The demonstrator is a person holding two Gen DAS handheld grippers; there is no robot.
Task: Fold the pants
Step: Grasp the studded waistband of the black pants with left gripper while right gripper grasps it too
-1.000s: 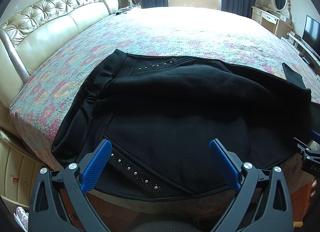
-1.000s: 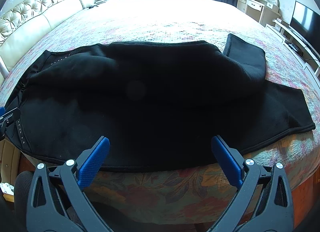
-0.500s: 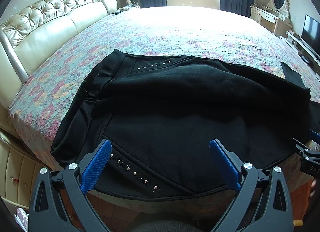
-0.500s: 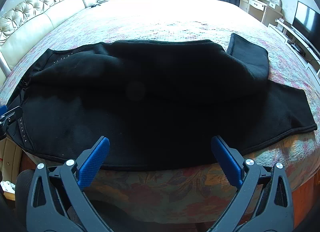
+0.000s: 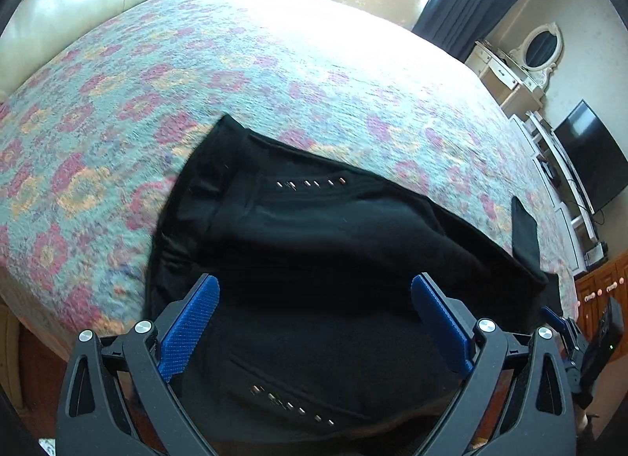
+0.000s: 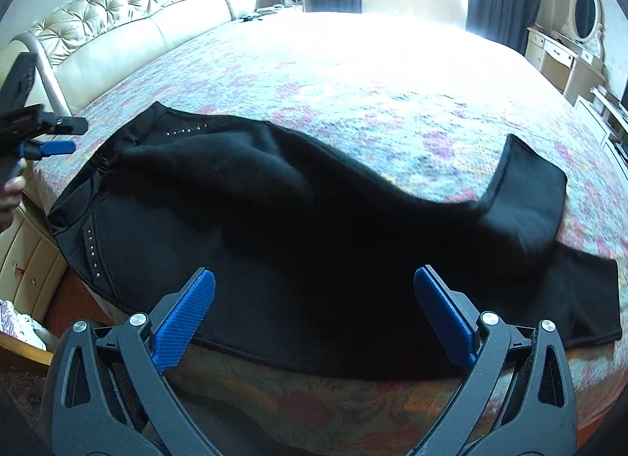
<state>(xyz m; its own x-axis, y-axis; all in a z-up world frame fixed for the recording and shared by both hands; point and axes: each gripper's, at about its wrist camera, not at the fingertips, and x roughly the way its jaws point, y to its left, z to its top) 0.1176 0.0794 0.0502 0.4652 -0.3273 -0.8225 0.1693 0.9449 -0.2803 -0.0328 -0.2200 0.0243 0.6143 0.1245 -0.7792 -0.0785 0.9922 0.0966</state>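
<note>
Jaws wide, the left gripper point(image 5: 315, 318) hovers over the waist end of black pants point(image 5: 333, 259) spread across a floral bed point(image 5: 274, 75), gripping nothing. From the right wrist, the right gripper point(image 6: 314, 308) also gapes empty above the pants' point(image 6: 314, 240) near edge, legs stretching rightward.

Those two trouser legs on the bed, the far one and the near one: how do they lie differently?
The far leg is bunched, and its cuff is turned over towards the window; the near leg lies flat, its hem reaching further right along the bed edge. Both are black and join at the studded waist.
</note>
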